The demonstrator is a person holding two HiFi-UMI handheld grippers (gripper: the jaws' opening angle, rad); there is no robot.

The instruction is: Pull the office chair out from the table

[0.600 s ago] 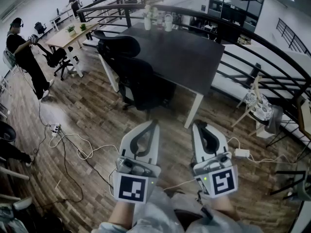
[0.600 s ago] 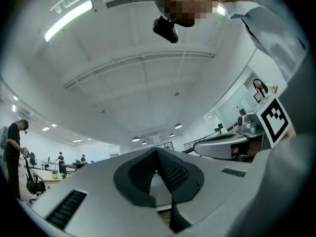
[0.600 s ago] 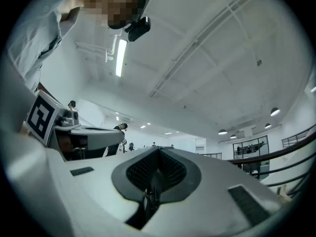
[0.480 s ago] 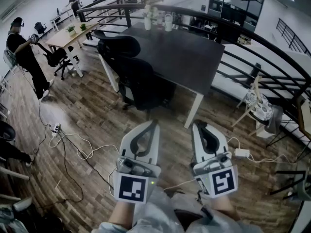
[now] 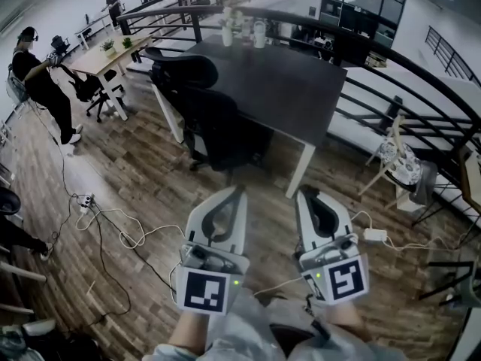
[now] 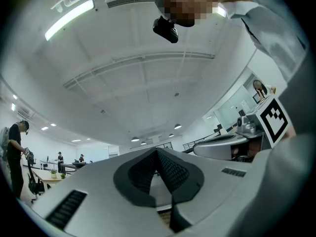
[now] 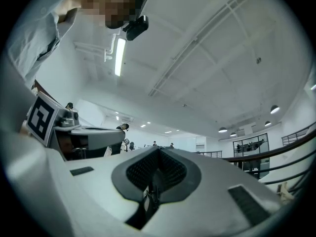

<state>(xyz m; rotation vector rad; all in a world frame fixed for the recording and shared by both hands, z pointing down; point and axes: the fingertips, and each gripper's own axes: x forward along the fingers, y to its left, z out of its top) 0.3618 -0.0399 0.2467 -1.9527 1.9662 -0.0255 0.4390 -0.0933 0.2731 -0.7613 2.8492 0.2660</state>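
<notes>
Left tongs (image 5: 240,190) and right tongs (image 5: 304,193) closed, empty — office chair (image 5: 218,130) seat seemingly hidden under table (image 5: 289,89)

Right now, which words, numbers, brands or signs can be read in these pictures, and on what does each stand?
None can be read in any view.
Left gripper: its cube bears a black-and-white square marker, a pattern, not text.
Right gripper: the same kind of marker.
White containers on the dark table: too small to read.

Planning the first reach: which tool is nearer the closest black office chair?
Left. The left tool sits just short of the office chair, not touching; the right tool is off to its right, facing the table leg.
</notes>
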